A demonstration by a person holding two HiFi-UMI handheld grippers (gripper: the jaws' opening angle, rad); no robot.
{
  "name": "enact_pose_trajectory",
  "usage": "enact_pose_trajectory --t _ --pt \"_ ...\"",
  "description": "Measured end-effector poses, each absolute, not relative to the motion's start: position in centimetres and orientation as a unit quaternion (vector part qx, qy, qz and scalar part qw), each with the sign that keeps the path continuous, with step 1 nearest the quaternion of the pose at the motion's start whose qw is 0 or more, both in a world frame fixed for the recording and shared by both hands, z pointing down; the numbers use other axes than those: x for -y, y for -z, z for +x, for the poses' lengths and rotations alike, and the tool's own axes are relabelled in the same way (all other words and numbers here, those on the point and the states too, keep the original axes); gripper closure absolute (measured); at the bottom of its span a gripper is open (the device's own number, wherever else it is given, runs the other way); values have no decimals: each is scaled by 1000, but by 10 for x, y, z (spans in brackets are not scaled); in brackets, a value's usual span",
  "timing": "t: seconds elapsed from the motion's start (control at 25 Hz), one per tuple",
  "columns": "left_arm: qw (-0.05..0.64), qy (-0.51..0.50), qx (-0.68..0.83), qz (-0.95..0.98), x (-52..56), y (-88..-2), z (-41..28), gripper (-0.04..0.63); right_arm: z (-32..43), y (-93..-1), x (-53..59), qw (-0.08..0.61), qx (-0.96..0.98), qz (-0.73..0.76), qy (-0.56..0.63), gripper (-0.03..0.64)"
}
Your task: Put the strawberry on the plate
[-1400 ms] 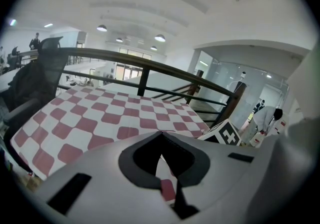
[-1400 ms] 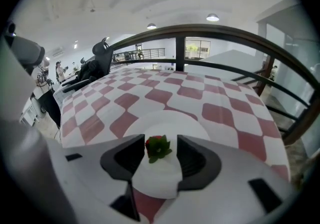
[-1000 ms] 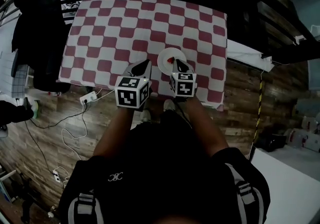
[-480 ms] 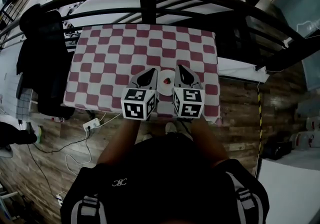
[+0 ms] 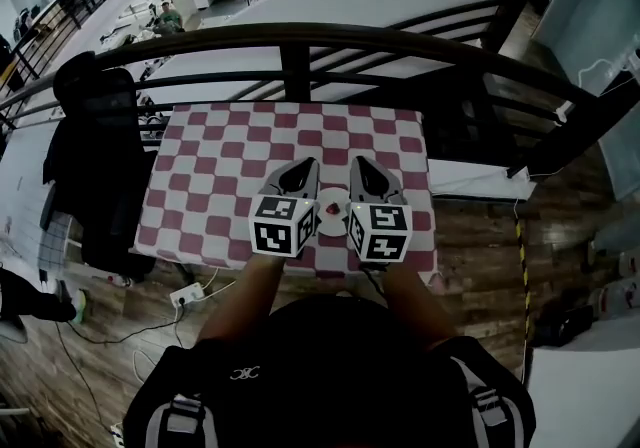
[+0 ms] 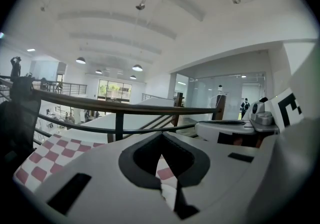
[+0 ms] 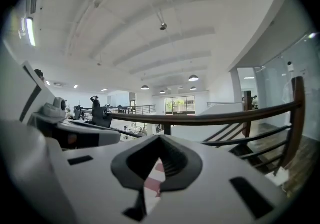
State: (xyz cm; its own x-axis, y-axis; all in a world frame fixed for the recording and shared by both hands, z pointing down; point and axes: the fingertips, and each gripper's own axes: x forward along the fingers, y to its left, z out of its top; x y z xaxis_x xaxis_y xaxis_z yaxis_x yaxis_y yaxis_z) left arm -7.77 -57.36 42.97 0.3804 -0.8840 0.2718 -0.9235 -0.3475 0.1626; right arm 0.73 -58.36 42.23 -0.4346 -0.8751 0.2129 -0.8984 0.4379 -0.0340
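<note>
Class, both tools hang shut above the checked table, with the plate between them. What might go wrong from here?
1. The plate with the strawberry sits towards the front edge of the table, half hidden in the head view between the left tool and the right tool. Lowering either tool blind might knock it towards that edge.
2. The two tools are close side by side and might bump each other.
</note>
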Motion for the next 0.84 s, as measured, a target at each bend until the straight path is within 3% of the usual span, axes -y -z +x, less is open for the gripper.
enact_pose_trajectory --t 0.84 --pt "146 -86 546 821 569 -437 -86 604 17 -433 580 72 830 545 -91 604"
